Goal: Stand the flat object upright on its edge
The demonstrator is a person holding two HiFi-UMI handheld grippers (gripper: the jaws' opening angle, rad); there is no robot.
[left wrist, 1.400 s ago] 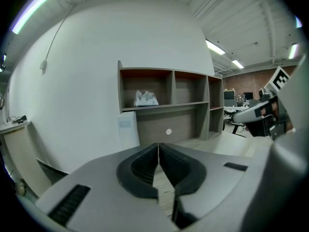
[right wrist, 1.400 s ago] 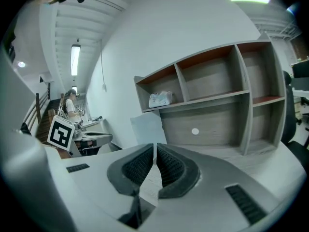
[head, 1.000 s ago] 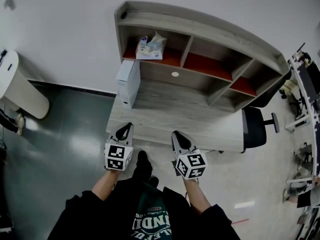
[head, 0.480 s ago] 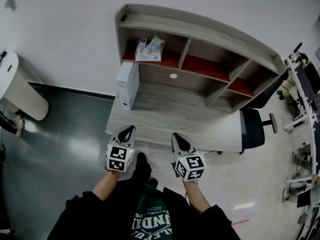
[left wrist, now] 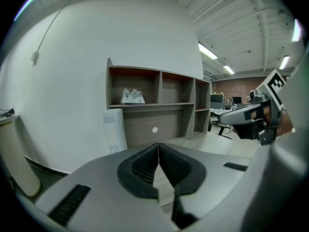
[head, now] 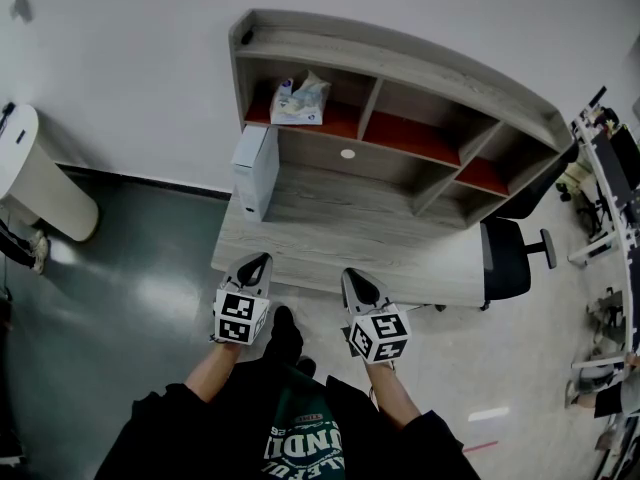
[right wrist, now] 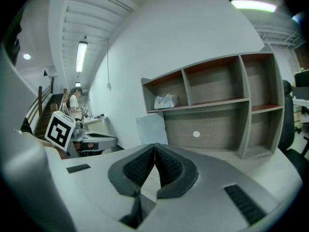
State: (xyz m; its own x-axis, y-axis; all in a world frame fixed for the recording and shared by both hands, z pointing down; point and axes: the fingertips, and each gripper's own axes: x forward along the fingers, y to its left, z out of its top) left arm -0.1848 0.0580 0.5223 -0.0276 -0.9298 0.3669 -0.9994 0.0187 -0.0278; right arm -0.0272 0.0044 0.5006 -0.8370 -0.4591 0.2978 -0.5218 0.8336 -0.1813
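The left gripper (head: 255, 262) is clenched: in its own view the two black ribbed pads meet at the tips with nothing between them. The right gripper (head: 357, 282) is likewise closed and empty, its pads pressed together at the tips. In the head view both sit just below the centre of the frame. They lie side by side but apart, each with its marker cube nearest the person's forearms (head: 213, 368). Their tips point at the front edge of the grey wooden desk (head: 330, 218).

The white flat box (head: 257, 166) is left of centre in the frame, at the left end of the desk, well apart from both grippers. It stands upright on a narrow edge, close against the left wall of the grey wooden shelf unit (head: 400, 60) that rises from the back of the desk.

The shelf unit's compartments have red floors. A white plastic packet (head: 300, 98) lies in the leftmost one, above the box. A small white round sticker (head: 347, 153) shows on the back panel below it. A black office chair (head: 510, 256) stands at the desk's right end, at the frame's right.
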